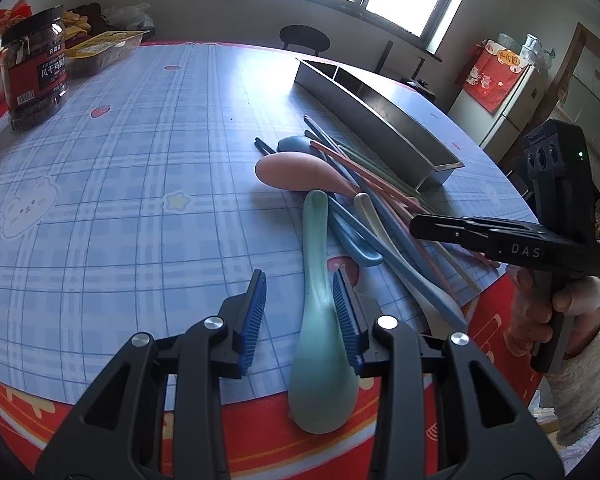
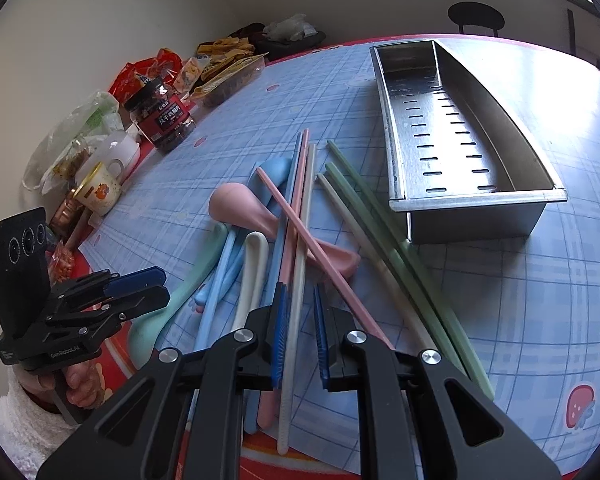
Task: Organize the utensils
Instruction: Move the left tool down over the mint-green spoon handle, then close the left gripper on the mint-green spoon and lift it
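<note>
A pile of pastel spoons and chopsticks lies on the blue checked tablecloth beside a steel utensil tray [image 1: 380,120] [image 2: 460,152]. My left gripper [image 1: 300,304] is open, its jaws straddling the handle of a mint green spoon [image 1: 320,320]; the right pad touches it. That spoon also shows in the right wrist view [image 2: 180,292]. My right gripper [image 2: 300,320] is open, its jaws either side of a cream chopstick [image 2: 296,320]. A pink spoon [image 2: 252,208], blue spoons [image 2: 216,300], pink chopsticks [image 2: 320,256] and green chopsticks [image 2: 400,264] lie crossed. The right gripper shows in the left wrist view [image 1: 428,228].
A jar of dried snacks [image 1: 34,68] [image 2: 164,120], snack bags [image 2: 220,72] and a cup [image 2: 100,192] stand along the table's far side. The tray has a divider and slotted floor. The table's red edge [image 1: 260,420] is close under my left gripper.
</note>
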Tool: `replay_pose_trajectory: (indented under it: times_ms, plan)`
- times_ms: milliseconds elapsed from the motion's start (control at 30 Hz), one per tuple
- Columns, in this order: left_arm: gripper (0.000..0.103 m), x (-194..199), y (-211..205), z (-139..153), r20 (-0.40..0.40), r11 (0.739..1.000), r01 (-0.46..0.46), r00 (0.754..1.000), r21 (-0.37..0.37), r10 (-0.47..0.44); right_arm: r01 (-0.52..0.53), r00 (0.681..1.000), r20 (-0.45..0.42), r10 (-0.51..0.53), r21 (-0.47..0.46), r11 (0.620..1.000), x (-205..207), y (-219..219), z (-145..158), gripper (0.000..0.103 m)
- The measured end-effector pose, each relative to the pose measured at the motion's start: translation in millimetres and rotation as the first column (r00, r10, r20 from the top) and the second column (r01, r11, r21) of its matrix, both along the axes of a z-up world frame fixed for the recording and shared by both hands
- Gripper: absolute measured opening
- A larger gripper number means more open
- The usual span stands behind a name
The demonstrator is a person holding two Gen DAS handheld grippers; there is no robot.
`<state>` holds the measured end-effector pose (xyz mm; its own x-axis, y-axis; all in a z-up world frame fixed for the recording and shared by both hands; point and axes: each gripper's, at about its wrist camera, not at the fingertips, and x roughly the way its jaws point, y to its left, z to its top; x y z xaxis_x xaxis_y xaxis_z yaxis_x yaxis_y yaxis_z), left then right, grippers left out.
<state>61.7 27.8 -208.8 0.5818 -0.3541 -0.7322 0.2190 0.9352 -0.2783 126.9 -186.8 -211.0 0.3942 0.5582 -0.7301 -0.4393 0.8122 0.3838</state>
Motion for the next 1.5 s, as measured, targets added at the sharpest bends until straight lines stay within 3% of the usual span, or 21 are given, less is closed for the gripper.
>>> replay_pose_trajectory:
  times_ms: [100, 233, 467, 833, 1100, 1300, 1500]
  plan:
    - [0.037, 1, 0, -1, -0.004, 1.0, -0.003, 1.0, -0.002, 0.003, -0.009, 1.0, 0.005, 0.009, 0.006, 1.0, -1, 0, 0, 0.014]
    - [0.037, 1, -1, -1, -0.003, 1.0, -0.004, 1.0, 0.003, 0.004, -0.001, 1.0, 0.012, 0.001, -0.007, 1.0, -2, -1, -3, 0.006]
    - [0.037, 1, -2, -1, -0.002, 1.0, 0.0, 1.0, 0.005, 0.0, -0.02, 0.996, 0.085, 0.022, -0.023, 1.0, -9, 5, 3, 0.006]
    - [0.037, -18, 4, 11, -0.044, 0.999, 0.046, 0.998, 0.009, -0.046, -0.022, 0.994, 0.105, 0.021, 0.007, 1.0, -12, 2, 6, 0.006]
    - [0.038, -30, -4, 2, -0.093, 0.999, 0.044, 0.995, 0.009, -0.043, -0.038, 0.993, 0.115, 0.037, 0.012, 0.999, -15, 3, 8, 0.006]
    - [0.038, -28, -14, 2, -0.087, 0.998, 0.036, 0.996, 0.061, -0.03, -0.039, 0.993, 0.116, 0.038, 0.007, 0.999, -16, 4, 7, 0.006]
    - [0.037, -19, -7, 2, -0.13, 1.0, -0.003, 0.992, 0.003, 0.003, -0.037, 0.993, 0.114, 0.037, 0.0, 0.999, -16, 5, 6, 0.006]
